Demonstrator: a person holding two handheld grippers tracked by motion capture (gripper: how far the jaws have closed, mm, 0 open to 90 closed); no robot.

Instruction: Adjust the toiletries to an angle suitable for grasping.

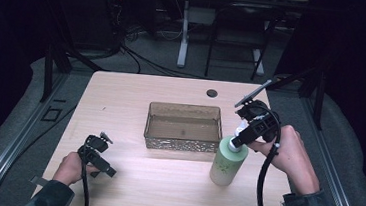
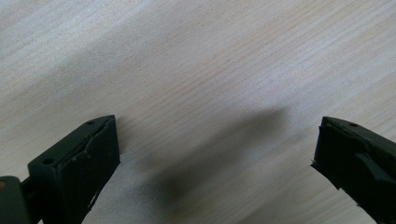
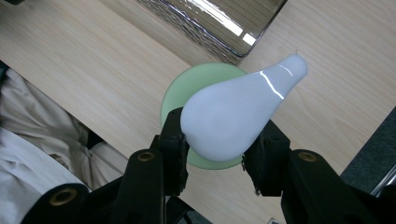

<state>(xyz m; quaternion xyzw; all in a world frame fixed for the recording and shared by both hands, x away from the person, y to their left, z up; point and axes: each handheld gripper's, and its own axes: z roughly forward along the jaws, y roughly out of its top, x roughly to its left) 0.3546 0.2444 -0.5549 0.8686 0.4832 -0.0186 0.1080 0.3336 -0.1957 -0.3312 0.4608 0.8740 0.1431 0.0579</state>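
right gripper sits at the top of the pale green plastic pump bottle, which stands upright on the light wood bench, right of centre, just in front of the right front corner of the clear brownish rectangular tray with patterned metal base. high view gives bottle body and position, but the pump head is mostly lost behind the gripper. right gripper view looks straight down on it: white glossy teardrop-shaped pump head clamped between the two black jaws, one pad on each side, green bottle shoulder ringed underneath, nozzle tip pointing away toward the tray corner. jaws closed on the pump head.

left gripper is at front left of the bench, well apart from bottle and tray. left gripper view: jaws wide, bare wood grain and the gripper's shadow between them.

round dark hole in bench behind the tray. beyond the far edge: white desk leg and floor cables. tray is the nearest obstacle to the bottle; rest of the bench is open around it.
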